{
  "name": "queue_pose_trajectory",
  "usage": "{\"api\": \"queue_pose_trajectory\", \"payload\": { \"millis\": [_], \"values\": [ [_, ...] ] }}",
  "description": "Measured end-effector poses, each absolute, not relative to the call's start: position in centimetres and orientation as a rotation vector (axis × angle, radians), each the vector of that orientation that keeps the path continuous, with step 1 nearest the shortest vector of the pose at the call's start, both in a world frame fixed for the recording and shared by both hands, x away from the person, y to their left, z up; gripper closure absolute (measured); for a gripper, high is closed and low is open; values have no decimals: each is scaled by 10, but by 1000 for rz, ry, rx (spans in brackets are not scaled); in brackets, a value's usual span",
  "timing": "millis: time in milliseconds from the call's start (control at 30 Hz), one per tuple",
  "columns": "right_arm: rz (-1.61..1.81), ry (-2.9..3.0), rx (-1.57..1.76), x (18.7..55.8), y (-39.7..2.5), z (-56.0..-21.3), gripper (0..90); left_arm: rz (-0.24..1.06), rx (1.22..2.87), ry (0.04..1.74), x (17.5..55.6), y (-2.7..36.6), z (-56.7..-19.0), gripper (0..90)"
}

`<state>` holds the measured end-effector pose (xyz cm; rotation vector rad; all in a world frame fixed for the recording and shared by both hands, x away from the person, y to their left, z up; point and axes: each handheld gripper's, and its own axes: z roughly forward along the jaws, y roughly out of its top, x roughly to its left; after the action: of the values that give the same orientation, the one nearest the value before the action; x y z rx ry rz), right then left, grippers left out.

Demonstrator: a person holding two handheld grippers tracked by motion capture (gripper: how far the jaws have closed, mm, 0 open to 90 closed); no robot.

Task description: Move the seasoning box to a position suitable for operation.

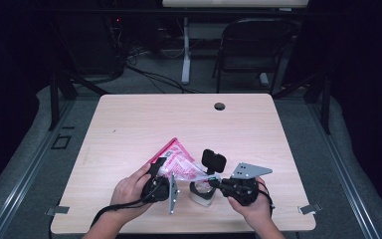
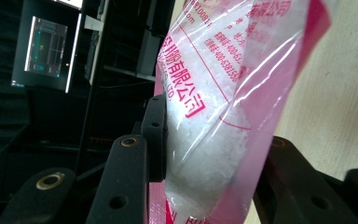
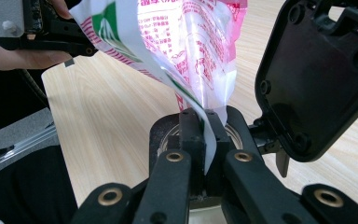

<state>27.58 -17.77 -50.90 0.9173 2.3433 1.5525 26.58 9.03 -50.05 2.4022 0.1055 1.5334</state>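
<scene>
The left gripper (image 1: 158, 169) is clamped on a pink and clear plastic bag (image 1: 176, 162). In the left gripper view the bag (image 2: 223, 116) is squeezed between the two black jaws, and white granules are seen packed inside it behind red printed characters. The right gripper (image 1: 214, 183) is closed tight on the bag's other end: in the right gripper view a thin strip of the bag (image 3: 186, 51) is pinched between the jaw tips, and the rest of it is stretched up and away toward the left gripper (image 3: 51, 28), which is held by a hand (image 3: 9, 53).

Directly below the pinched edge, a round container (image 3: 168, 135) with a black rim is seen. Its black hinged lid (image 3: 321, 74) is stood open at the right. In the high view the container (image 1: 201, 194) is set between the two grippers near the table's front edge, with the lid (image 1: 213, 160) raised behind it.

Everything is carried over a light wooden table (image 1: 129, 124). A cable hole (image 1: 219, 106) is cut near its far edge, and a dark folding chair (image 1: 251, 42) is stood beyond it.
</scene>
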Motion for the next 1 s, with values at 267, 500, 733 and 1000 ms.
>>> {"api": "queue_pose_trajectory", "payload": {
  "millis": [267, 500, 733, 1000],
  "values": [
    [1545, 2351, 927, 276, -178, -511, 900, 1563, 2408, 84, 264, 89, -499, 669],
    [1532, 2358, 928, 276, -177, -512, 900, 1581, 2420, 57, 263, 87, -494, 669],
    [1524, 2359, 933, 276, -178, -513, 900, 1595, 2416, 44, 262, 85, -491, 670],
    [1522, 2362, 949, 277, -179, -514, 900, 1617, 2405, 23, 262, 82, -489, 671]
  ]
}}
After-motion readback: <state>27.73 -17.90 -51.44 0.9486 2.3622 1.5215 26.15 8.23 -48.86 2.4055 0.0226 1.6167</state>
